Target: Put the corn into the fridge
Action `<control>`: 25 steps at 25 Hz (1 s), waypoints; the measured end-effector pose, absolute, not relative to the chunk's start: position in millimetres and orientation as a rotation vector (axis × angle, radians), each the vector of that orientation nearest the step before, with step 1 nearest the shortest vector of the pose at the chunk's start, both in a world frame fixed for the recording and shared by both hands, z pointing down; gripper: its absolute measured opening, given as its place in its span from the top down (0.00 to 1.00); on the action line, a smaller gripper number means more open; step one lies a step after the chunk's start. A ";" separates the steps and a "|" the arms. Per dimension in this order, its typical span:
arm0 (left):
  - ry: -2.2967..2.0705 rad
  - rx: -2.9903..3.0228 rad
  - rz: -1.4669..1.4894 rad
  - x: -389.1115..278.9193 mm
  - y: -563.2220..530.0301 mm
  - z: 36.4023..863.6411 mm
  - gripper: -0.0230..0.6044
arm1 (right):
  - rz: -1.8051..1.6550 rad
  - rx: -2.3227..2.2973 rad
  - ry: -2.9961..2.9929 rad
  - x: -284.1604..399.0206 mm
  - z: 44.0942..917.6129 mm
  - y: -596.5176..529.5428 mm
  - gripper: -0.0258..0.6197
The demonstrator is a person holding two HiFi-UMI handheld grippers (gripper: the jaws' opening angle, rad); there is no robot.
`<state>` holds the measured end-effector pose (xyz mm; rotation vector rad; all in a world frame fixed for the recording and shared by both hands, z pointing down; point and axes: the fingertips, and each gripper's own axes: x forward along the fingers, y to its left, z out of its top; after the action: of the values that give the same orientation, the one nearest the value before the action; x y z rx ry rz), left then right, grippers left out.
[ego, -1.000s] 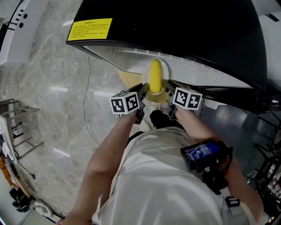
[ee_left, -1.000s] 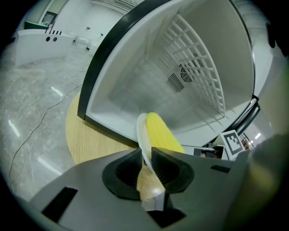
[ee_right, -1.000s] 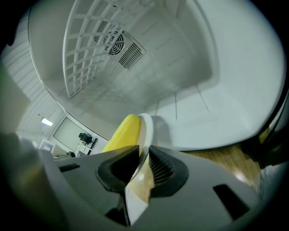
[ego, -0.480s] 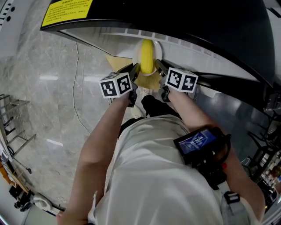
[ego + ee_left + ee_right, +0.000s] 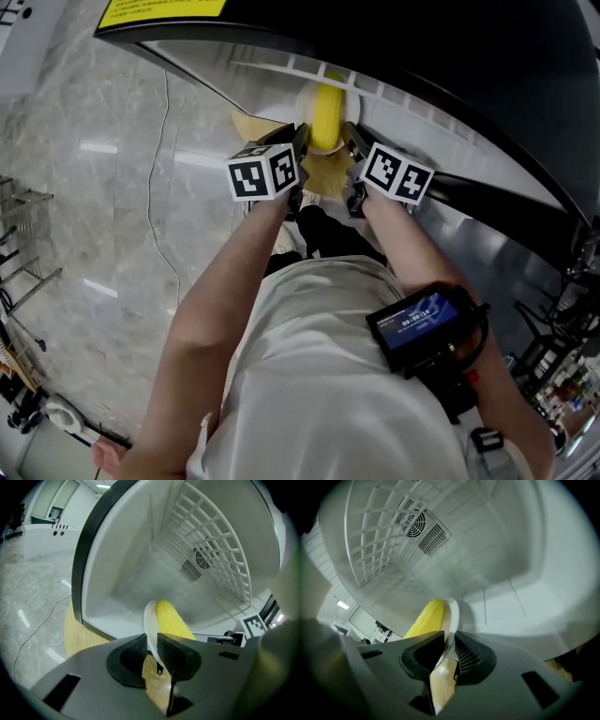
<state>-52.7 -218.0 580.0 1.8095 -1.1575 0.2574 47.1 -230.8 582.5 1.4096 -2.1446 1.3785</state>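
Observation:
A yellow corn cob lies on a small white plate at the mouth of the open fridge. My left gripper is shut on the plate's left rim, and my right gripper is shut on its right rim. In the left gripper view the plate rim stands pinched between the pads of the left gripper, with the corn just beyond. The right gripper view shows the right gripper clamped on the rim beside the corn.
The fridge has a white inner floor, a wire rack and a fan vent at the back. Its black shell arches overhead. A round wooden board lies below the opening. A thin cable crosses the marble floor.
Both grippers have carried the plate and corn further up the picture, to the lip of the fridge opening. The grips on the rim are unchanged.

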 end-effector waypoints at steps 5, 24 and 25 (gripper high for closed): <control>-1.205 1.800 0.261 -38.5 -222.3 578.3 0.85 | 1.378 1.427 -2.133 63.1 580.1 -234.1 0.88; -1.264 1.911 0.367 -26.0 -254.2 573.1 0.85 | 1.317 1.536 -2.103 75.6 574.3 -257.7 0.88; -1.265 1.916 0.384 -26.0 -255.9 574.3 0.85 | 1.310 1.540 -2.096 75.4 575.0 -258.9 0.88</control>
<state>-26.0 -255.9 574.3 1.9164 -1.2654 0.3840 75.4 -258.9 575.0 1.5403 -2.0959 1.3098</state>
